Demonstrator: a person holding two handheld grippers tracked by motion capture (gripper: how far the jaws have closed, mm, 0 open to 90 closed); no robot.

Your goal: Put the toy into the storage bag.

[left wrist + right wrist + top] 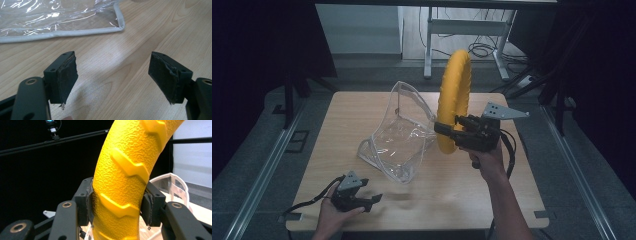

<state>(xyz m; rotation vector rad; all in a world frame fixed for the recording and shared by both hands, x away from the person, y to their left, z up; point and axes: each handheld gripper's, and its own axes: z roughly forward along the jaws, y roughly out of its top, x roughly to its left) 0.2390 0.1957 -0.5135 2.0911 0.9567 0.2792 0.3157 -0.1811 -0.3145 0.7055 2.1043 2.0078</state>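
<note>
Right gripper view has the two black jaws closed on a yellow ring [125, 177], their pads pressed against either side of its thick band. Its skin is pebbled, with raised zigzag ridges like tyre tread, and it curves away toward 1 o'clock until the frame cuts it off. From the high view the right gripper [453, 131] holds that ring [454, 95] upright and edge-on above the counter [462, 200], the ring rising toward 12 o'clock from the jaws; whether its lower edge touches the wood cannot be told. Just at 9 o'clock of the ring a clear plastic bag [399, 132] with a pale trim stands half collapsed, its mouth open upward.

Left gripper view shows its jaws spread wide with nothing between them, only bare wood, and a corner of the bag [62, 17] lying at 11 o'clock, its far side cut off. The left gripper [374, 198] sits low at 7 o'clock of the counter, well apart from the bag.
</note>
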